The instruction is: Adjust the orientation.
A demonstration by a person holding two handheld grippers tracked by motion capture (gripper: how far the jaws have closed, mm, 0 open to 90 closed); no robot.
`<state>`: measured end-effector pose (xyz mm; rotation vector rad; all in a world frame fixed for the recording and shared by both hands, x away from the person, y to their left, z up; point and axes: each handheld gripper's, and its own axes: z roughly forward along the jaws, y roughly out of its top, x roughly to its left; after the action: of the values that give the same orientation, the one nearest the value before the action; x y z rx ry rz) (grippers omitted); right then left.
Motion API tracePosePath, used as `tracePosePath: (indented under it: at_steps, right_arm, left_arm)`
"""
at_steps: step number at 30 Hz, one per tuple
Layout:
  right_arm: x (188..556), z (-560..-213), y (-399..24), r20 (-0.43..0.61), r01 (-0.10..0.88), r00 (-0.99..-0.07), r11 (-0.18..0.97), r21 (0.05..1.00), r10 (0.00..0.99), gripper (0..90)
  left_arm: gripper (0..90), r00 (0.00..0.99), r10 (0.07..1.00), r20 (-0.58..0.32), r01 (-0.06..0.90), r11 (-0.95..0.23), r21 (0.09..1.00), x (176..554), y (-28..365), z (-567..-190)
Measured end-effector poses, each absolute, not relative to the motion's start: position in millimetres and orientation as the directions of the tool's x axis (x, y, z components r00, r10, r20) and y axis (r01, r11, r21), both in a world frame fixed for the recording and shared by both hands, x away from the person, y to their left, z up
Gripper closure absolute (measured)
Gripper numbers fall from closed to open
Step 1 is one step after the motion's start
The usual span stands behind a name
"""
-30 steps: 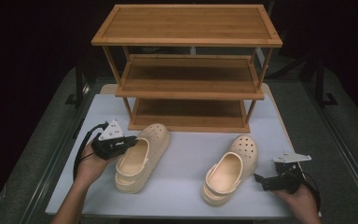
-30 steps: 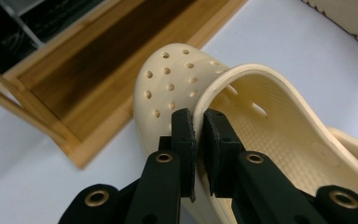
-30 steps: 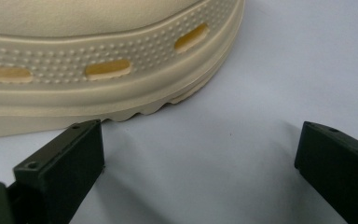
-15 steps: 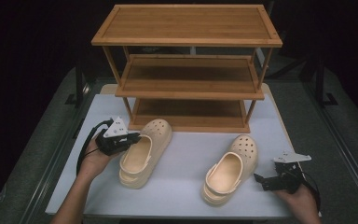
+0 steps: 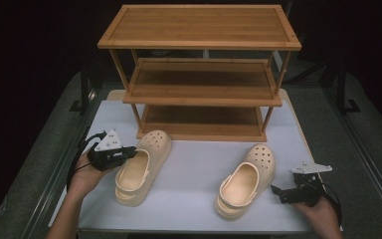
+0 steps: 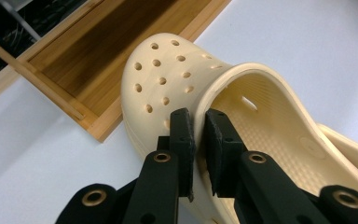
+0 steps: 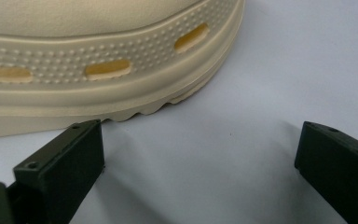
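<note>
We see two cream clogs on the white table [image 5: 194, 164], in front of a wooden shoe rack [image 5: 199, 74] with three shelves. The left gripper [image 5: 128, 153] is clenched on the left clog [image 5: 142, 169]: in the left gripper view its two black jaws pinch the side edge of the clog's opening [image 6: 200, 100], one jaw outside the upper and one inside. This clog lies with its perforated toe pointing toward the bottom shelf of the rack, and the toe is just beside the shelf's front edge [image 6: 98, 128].

The right clog [image 5: 246, 181] lies flat on the table, well apart from the left one, also with its toe toward the rack. The right gripper [image 5: 277, 191] rests low on the table just beside this clog's outer side. Its jaws stand wide apart and hold nothing; in the right gripper view the ribbed sole [image 7: 121, 100] is close in front of one jaw.
</note>
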<state>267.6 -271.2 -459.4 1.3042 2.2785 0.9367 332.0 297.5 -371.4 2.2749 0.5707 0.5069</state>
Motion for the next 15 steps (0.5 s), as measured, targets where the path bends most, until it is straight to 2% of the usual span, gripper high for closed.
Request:
tracePosePath:
  at_steps: [5,15]
  right_arm:
    - [267.5,-459.4,-271.2,0.021,0.624,-0.514,0.357,0.695,0.858,1.0]
    - [267.5,-459.5,-271.2,0.021,0.624,-0.514,0.357,0.695,0.857,1.0]
  left_arm:
    - [76.3,0.829,0.544,0.134,0.274,-0.602,0.750,331.1,300.1,-372.2]
    - [57.1,0.811,0.585,0.013,0.357,-0.513,0.781,325.4,319.1,-371.3]
